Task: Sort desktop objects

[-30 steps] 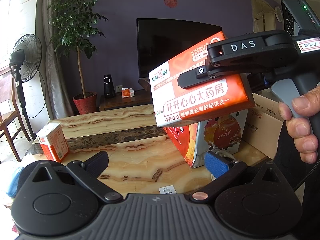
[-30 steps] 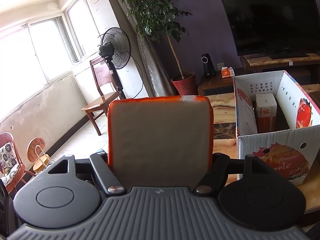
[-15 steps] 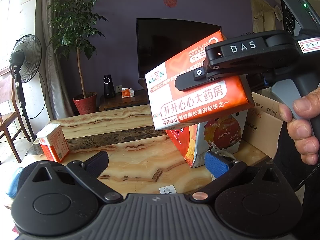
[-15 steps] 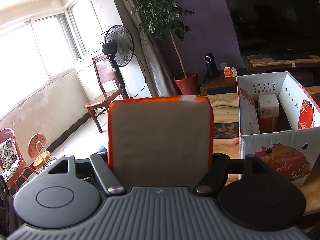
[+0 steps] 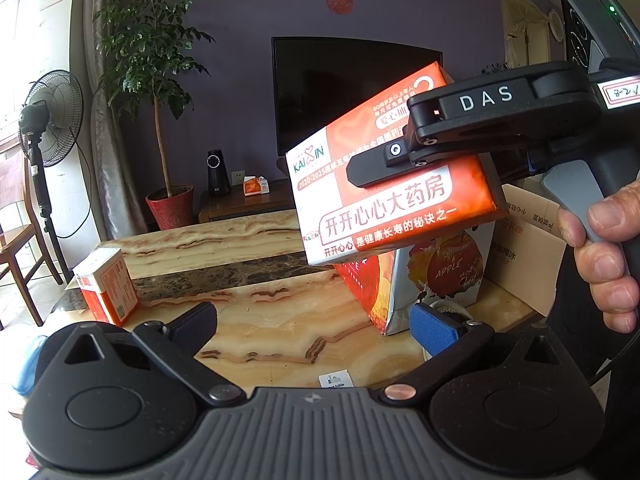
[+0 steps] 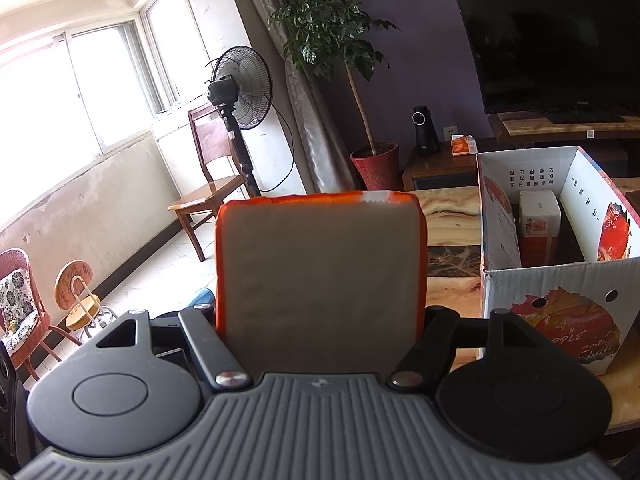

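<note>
One pack already sits inside the apple carton [image 6: 560, 280], standing on end w/ its white top [image 6: 538, 220] showing, so the sort is under way but not done. A second, the orange pharmacy-print pack [image 5: 392, 184], is in the air, clamped across its width by the right gripper [image 6: 320, 312]; jaws stand wide w/ the pack filling the gap between them, its plain end face toward that cam. From the left wrist view it hangs tilted above the marble-pattern table [image 5: 280, 320], up over the near corner of the carton, not yet above the opening. Judged from this, the step in hand is carrying it over the carton for the drop. Left gripper [image 5: 316, 322] is open and empty, fingers spread above the table, nothing btwn them. Still to go: a small orange-and-white box [image 5: 106, 286] standing at the table's far left edge, well apart from the carton. A brown cardboard box [image 5: 532, 248] sits behind the carton; can't tell what's in it. So roughly 1 in, 1 in transit, at least 1 left.
</note>
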Demonstrator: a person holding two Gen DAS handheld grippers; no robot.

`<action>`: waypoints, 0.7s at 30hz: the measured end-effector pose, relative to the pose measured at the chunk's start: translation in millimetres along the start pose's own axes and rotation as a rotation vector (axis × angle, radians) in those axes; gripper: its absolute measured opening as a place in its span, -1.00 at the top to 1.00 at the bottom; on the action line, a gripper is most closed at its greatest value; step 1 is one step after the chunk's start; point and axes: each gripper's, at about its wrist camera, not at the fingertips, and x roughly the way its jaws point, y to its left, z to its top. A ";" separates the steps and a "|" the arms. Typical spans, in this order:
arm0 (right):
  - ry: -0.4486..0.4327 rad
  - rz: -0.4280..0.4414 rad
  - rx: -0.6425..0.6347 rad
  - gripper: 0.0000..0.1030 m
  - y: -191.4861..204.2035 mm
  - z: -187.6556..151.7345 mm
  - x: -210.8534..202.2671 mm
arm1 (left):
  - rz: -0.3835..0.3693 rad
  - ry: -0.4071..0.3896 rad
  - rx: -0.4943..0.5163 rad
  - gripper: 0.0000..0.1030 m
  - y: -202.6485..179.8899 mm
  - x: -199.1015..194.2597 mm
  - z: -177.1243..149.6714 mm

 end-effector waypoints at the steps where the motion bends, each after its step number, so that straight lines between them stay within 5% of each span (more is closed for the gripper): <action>1: 0.000 0.001 0.001 -0.43 -0.1 0.0 0.0 | 0.000 0.000 0.000 -0.98 0.0 -0.1 -0.1; 21: 0.002 0.002 -0.006 -0.43 4.3 -1.9 -1.2 | -0.002 0.000 0.003 -0.98 0.2 1.6 -0.5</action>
